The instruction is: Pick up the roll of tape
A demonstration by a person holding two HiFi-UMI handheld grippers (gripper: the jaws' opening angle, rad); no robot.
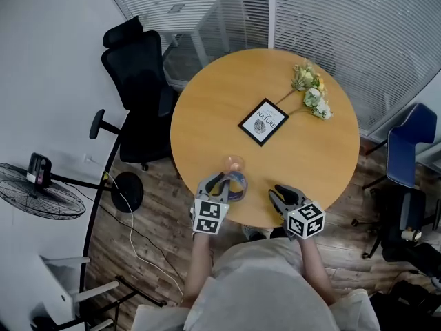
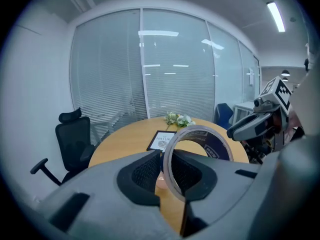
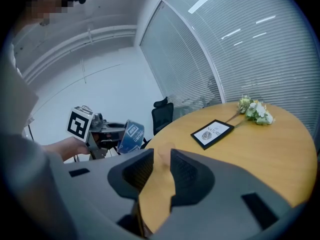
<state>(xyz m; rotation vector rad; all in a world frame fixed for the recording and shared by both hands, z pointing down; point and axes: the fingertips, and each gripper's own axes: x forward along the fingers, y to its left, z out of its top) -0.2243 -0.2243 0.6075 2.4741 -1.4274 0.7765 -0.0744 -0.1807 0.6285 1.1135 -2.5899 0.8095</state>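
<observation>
The roll of tape (image 1: 236,186), a translucent ring with a dark blue printed inner core, hangs just above the near edge of the round wooden table (image 1: 207,116). My left gripper (image 1: 224,183) is shut on its band; in the left gripper view the roll of tape (image 2: 220,146) stands upright, pinched between the jaws of the left gripper (image 2: 167,171). My right gripper (image 1: 279,193) hovers to its right over the table edge, open, with only tabletop visible between the jaws of the right gripper (image 3: 156,171). The right gripper view shows the held roll of tape (image 3: 126,136) off to the left.
A small peach-coloured object (image 1: 234,163) sits on the table just beyond the tape. Further back lie a framed card (image 1: 262,122) and a sprig of flowers (image 1: 311,92). A black office chair (image 1: 138,88) stands left, a blue chair (image 1: 410,143) right, a fan (image 1: 41,188) far left.
</observation>
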